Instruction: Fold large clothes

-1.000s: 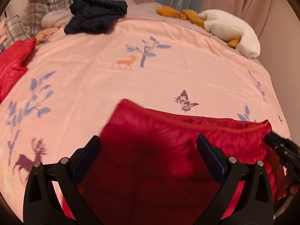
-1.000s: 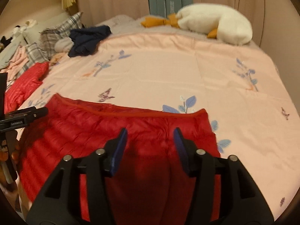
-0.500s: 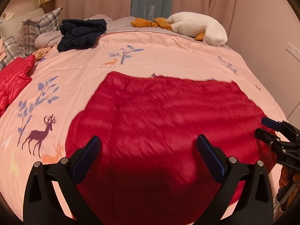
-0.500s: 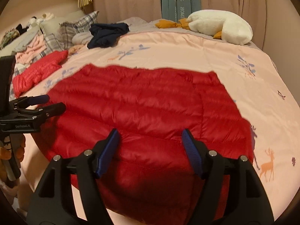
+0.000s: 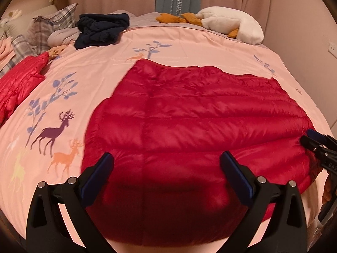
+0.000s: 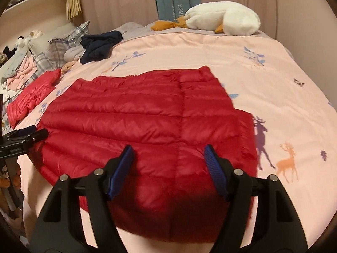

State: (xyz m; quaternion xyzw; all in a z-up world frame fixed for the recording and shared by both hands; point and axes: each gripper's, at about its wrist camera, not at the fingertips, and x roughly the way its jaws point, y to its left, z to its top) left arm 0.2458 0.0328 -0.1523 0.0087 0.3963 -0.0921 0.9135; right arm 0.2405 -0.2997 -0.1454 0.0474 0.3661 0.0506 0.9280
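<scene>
A red quilted puffer jacket [image 5: 189,116] [image 6: 147,116] lies spread flat on the pink printed bedspread [image 5: 101,67] [image 6: 273,80]. My left gripper [image 5: 166,156] hovers over its near left part, jaws wide open, with nothing pinched. Over the near right part hangs my right gripper [image 6: 168,147], also open, its blue pads clear of the fabric. Each gripper shows in the other's view at the jacket's side edge: the right gripper [image 5: 313,140] and the left gripper [image 6: 27,133]. The jacket's near edge is hidden under the grippers.
A second red puffer garment [image 5: 19,82] [image 6: 31,97] lies at the left edge. A dark navy garment [image 5: 101,30], plaid pillows [image 5: 52,29] and a white plush goose [image 6: 221,19] sit at the far end. Curtains hang behind.
Both grippers have drawn back toward the bed's near edge, so the whole jacket now shows laid out flat. The right gripper's jaws have widened.
</scene>
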